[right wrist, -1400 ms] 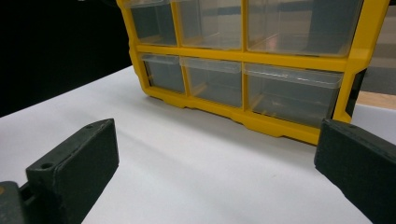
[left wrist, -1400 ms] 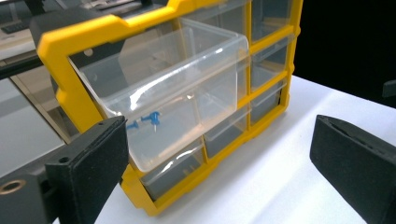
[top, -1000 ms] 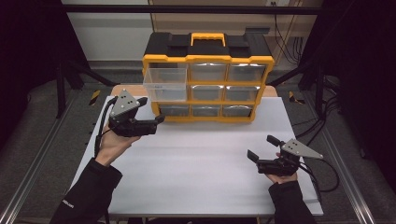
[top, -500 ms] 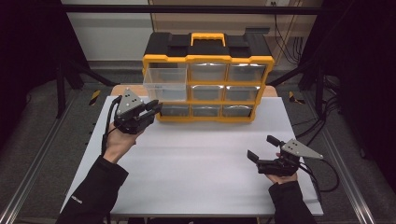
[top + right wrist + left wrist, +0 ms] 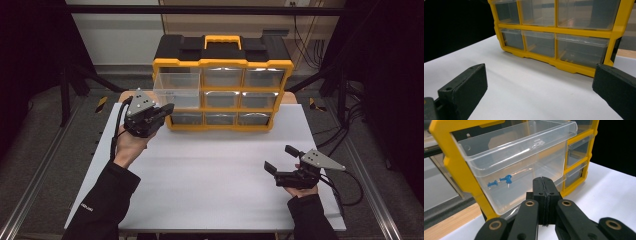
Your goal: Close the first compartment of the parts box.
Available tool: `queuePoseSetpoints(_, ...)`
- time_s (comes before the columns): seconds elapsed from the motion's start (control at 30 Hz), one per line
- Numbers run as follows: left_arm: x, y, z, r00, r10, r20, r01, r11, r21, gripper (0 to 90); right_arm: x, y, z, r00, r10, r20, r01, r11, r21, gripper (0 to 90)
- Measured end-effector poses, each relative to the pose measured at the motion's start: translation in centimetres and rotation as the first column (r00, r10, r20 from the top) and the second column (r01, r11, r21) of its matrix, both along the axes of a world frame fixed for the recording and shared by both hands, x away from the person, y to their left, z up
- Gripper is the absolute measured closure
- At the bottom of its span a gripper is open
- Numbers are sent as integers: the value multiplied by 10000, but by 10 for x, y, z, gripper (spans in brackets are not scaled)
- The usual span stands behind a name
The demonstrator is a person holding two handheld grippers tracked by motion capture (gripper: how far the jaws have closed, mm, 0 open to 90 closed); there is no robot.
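A yellow and black drawer organizer [image 5: 222, 62] stands at the back of the white table [image 5: 215, 200]. Its clear top-left drawer [image 5: 177, 90] is pulled out. In the left gripper view two blue pushpins [image 5: 501, 181] lie inside that drawer [image 5: 524, 157]. My left gripper [image 5: 167, 107] is held just in front of the drawer's front wall; its jaws have just been closing and now stand shut [image 5: 544, 181] with nothing between them. At the table's right, my right gripper [image 5: 280, 158] is open and empty [image 5: 541, 85], facing the organizer's [image 5: 564, 31] lower drawers.
The organizer's other drawers [image 5: 257, 77] are pushed in. A yellow carry handle [image 5: 223, 40] sits on its black top. Dark frame posts stand at both sides of the table, and cables [image 5: 350, 185] trail off its right edge.
The left gripper's jaws have closed from wide open to shut, and the hand has shifted slightly toward the pulled-out drawer. The right hand and gripper have kept still.
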State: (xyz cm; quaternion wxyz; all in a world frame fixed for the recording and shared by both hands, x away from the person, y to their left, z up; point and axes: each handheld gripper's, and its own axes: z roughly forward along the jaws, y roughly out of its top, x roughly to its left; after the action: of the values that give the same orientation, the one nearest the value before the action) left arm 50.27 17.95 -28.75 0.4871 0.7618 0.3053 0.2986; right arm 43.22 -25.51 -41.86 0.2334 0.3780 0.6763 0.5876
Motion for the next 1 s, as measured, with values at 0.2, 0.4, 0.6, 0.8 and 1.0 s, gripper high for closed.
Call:
queuePoseSetpoints(0.2, 6, -4, -1, 10000, -75, -29, 75, 10000, 38, 896, 0, 0, 0, 10000, 36, -13, -36, 10000, 1, 4)
queuePoseSetpoints(0.4, 11, -7, 1, 9999, -116, -7, 116, 9999, 23, 897, 1, 0, 0, 10000, 7, -30, -8, 10000, -39, 3)
queuePoseSetpoints(0.6, 15, -8, 0, 9999, -122, -36, 122, 9999, 82, 897, 1, 1, -1, 10000, -4, -13, 4, 10000, -24, 3)
queuePoseSetpoints(0.8, 20, -4, 0, 9999, -131, -27, 130, 9999, -28, 898, 1, 1, -1, 10000, -29, -29, 29, 10000, -29, 3)
queuePoseSetpoints(1.0, 20, -6, 1, 9998, -182, -34, 183, 9997, 161, 898, 1, 0, -1, 10000, -21, 3, 21, 10000, -32, 3)
